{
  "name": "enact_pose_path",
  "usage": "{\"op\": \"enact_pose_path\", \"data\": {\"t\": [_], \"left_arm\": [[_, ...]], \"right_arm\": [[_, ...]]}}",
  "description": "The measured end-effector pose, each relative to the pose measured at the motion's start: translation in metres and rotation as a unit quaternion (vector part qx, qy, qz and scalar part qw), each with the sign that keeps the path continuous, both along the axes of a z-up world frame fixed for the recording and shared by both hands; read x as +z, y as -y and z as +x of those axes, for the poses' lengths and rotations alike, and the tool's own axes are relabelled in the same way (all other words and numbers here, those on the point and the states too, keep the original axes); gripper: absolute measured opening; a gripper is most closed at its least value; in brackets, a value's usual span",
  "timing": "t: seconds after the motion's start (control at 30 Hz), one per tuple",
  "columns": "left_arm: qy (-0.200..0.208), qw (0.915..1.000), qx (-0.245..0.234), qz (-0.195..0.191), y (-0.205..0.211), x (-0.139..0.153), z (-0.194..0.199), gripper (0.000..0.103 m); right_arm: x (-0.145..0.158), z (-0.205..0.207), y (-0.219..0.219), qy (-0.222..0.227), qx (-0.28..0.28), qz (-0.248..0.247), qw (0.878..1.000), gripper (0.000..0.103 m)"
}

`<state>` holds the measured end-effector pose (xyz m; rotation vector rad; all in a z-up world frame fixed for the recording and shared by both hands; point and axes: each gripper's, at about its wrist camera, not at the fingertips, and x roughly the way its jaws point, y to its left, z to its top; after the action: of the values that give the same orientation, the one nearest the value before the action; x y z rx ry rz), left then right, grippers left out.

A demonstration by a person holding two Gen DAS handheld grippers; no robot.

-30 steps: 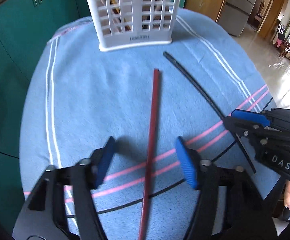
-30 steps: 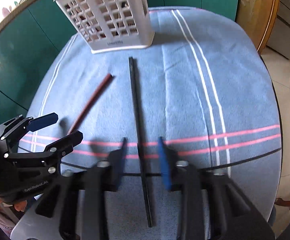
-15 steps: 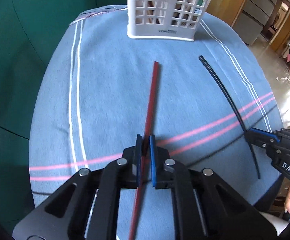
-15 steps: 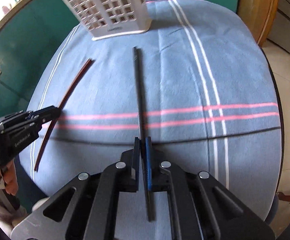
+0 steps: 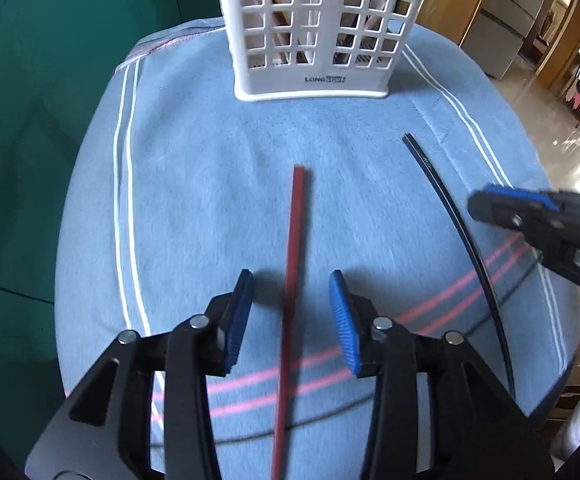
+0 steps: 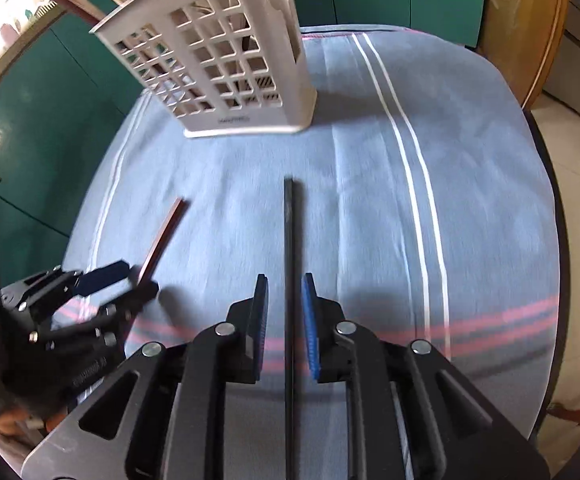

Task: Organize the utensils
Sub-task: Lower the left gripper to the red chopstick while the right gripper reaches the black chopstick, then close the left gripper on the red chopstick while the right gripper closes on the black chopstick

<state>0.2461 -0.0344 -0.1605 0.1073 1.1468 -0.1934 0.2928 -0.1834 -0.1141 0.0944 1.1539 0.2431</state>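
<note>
A red chopstick (image 5: 295, 248) lies on the blue cloth and runs between the blue pads of my left gripper (image 5: 291, 312), which is open around it. A black chopstick (image 6: 289, 248) lies parallel to its right and runs between the pads of my right gripper (image 6: 286, 312), which is open around it with a narrower gap. A white lattice utensil holder (image 5: 318, 28) stands upright at the far side of the table. In the right wrist view the holder (image 6: 226, 60) is at upper left, and the left gripper (image 6: 102, 280) is beside the red chopstick (image 6: 164, 236).
The round table is covered by a blue cloth (image 5: 210, 160) with white and pink stripes. Green cabinets (image 5: 50, 80) stand behind and to the left. The table edge drops to a tiled floor (image 6: 578, 200) on the right.
Both grippers were shut on their chopsticks half a second ago and are now open around them. Both have moved forward toward the holder, which looks closer.
</note>
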Motion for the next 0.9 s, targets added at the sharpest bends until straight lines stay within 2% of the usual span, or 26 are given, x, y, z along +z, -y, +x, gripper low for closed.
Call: {"op": "enact_pose_path", "data": {"t": [0.13, 0.37, 0.63, 0.83, 0.9], "left_arm": [[-0.003, 0.9997, -0.016, 0.02, 0.011, 0.0, 0.013, 0.045], [-0.004, 0.9996, -0.015, 0.023, 0.005, -0.001, 0.032, 0.049], [-0.005, 0.9997, 0.009, 0.023, -0.017, -0.002, 0.036, 0.049], [-0.003, 0.9995, 0.008, 0.031, -0.015, -0.004, 0.043, 0.051], [-0.004, 0.9995, 0.01, 0.03, -0.015, -0.004, 0.043, 0.055]], "right_arm": [[-0.012, 0.03, -0.008, -0.011, 0.0, -0.024, 1.0, 0.018], [-0.019, 0.049, -0.016, -0.014, 0.011, -0.045, 0.999, 0.03], [-0.018, 0.046, -0.028, -0.004, 0.024, -0.071, 0.997, 0.032], [-0.016, 0.043, -0.032, 0.0, 0.027, -0.084, 0.996, 0.032], [-0.016, 0.043, -0.032, 0.0, 0.027, -0.084, 0.996, 0.032]]}}
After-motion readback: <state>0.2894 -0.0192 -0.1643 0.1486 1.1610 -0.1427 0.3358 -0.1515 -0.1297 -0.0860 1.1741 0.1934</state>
